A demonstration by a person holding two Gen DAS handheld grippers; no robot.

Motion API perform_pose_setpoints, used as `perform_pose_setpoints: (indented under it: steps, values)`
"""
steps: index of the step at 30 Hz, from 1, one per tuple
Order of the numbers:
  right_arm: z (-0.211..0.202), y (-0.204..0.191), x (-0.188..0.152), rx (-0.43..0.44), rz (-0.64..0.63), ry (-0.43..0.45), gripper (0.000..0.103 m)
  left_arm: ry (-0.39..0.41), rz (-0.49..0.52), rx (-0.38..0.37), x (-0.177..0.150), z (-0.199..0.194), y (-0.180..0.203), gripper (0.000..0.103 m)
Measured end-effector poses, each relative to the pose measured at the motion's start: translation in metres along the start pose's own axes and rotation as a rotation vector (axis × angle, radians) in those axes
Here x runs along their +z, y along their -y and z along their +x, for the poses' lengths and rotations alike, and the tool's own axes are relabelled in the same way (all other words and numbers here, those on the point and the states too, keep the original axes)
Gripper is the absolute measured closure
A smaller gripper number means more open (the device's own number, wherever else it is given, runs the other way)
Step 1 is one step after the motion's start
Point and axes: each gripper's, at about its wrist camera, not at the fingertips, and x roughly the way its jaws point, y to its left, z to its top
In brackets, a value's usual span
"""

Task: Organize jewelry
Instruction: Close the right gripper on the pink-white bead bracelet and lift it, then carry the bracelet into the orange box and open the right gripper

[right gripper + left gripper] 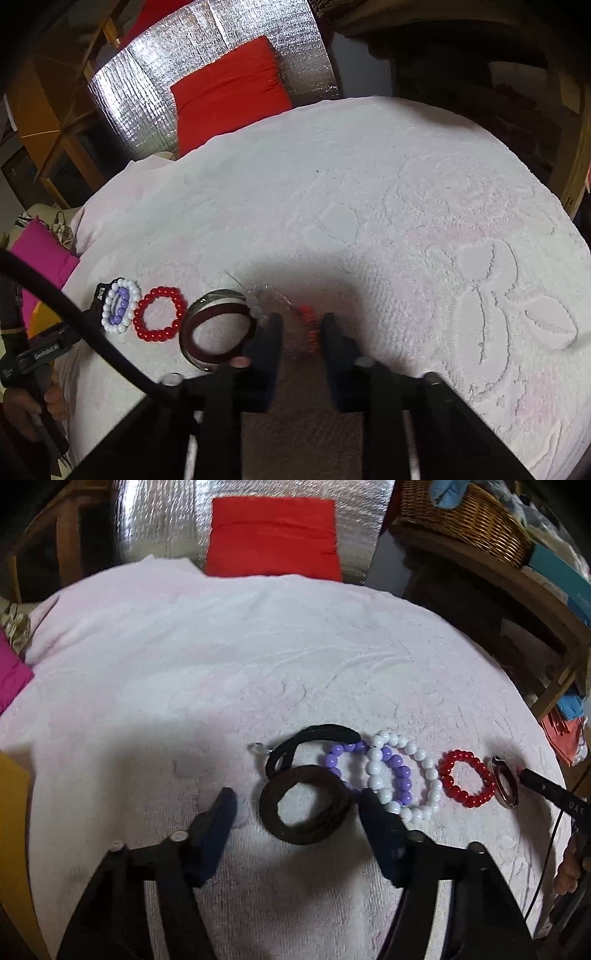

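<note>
Jewelry lies in a row on a white towel [221, 664]. In the left wrist view, a dark brown bangle [304, 805] lies between the fingers of my open left gripper [297, 805]. Behind it lie a black band [314, 738], a purple bead bracelet [399, 771], a white bead bracelet [424, 775], a red bead bracelet [467, 777] and a dark red bangle [504, 782]. In the right wrist view, my right gripper [301, 332] is open around a clear strand with small red beads [310, 325]. The dark red bangle [218, 328] lies just left of it, then the red bracelet [160, 314].
A red cushion [273, 535] lies beyond the towel's far edge against silver foil. A wicker basket [469, 517] stands on a wooden shelf at the right. A pink cloth [11, 679] is at the left edge. The towel has raised flower patterns [480, 277].
</note>
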Motion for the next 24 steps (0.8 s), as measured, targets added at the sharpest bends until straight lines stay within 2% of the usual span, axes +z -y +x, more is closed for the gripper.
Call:
perform_pose_setpoints:
  steps: [2, 4, 5, 6, 17, 20, 24]
  values:
    - [-0.002, 0.006, -0.002, 0.014, 0.016, 0.003, 0.095, 0.011, 0.018, -0.016, -0.002, -0.002, 0.002, 0.062]
    - [-0.004, 0.011, -0.003, 0.036, 0.036, 0.003, 0.095, 0.009, 0.021, -0.04, -0.003, -0.005, 0.001, 0.075]
    - [-0.006, 0.014, -0.004, 0.048, 0.047, 0.001, 0.095, 0.007, 0.018, -0.047, -0.002, -0.005, 0.0, 0.086]
    - [-0.008, 0.016, -0.005, 0.061, 0.06, 0.0, 0.095, 0.008, 0.015, -0.06, -0.003, -0.008, -0.001, 0.092]
    - [-0.057, 0.025, -0.018, 0.254, 0.19, 0.011, 0.095, 0.059, 0.019, -0.119, -0.033, -0.065, 0.003, 0.093]
    - [-0.073, 0.017, -0.02, 0.301, 0.199, 0.021, 0.095, 0.074, 0.014, -0.116, -0.042, -0.086, 0.004, 0.093]
    - [-0.087, -0.016, -0.018, 0.355, 0.163, 0.015, 0.095, 0.097, 0.017, -0.085, -0.056, -0.119, 0.001, 0.093]
